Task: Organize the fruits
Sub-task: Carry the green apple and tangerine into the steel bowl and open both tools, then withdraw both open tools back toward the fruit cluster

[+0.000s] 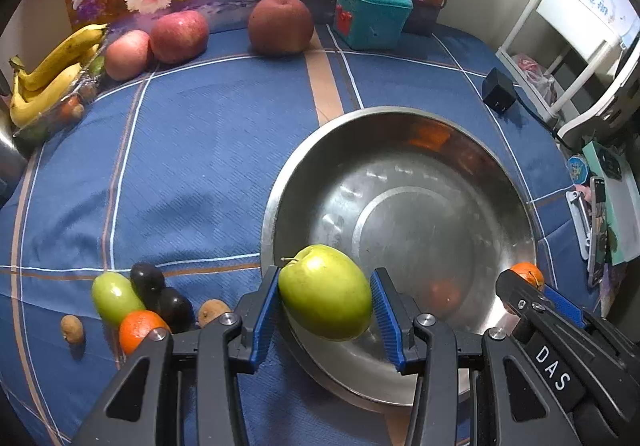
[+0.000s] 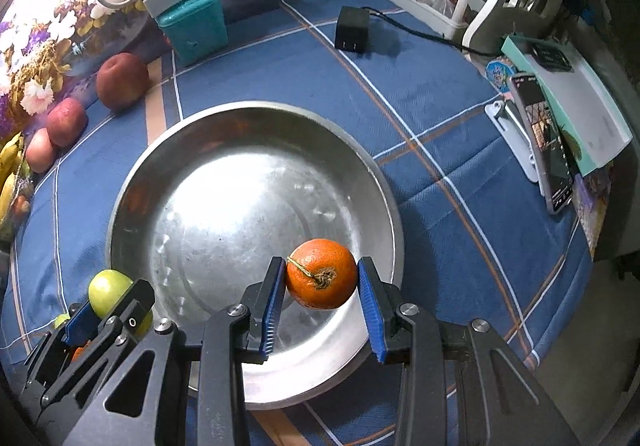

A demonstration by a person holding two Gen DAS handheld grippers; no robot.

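Left tool [image 1: 326, 296] pinching green apple [image 1: 325, 292] above steel bowl [image 1: 480, 166] rim. Right tool [image 2: 321, 278] pinching orange [image 2: 321, 273] over same bowl, both fruits held clear of its bottom.

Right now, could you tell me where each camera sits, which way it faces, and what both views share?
Left wrist: on the left tool, looking down along its fingers at the green apple it grips above the bowl's near rim.
Right wrist: on the right tool, looking down at the gripped orange over the bowl.
Shared: bowl, blue cloth, both fruits, each other's tool.
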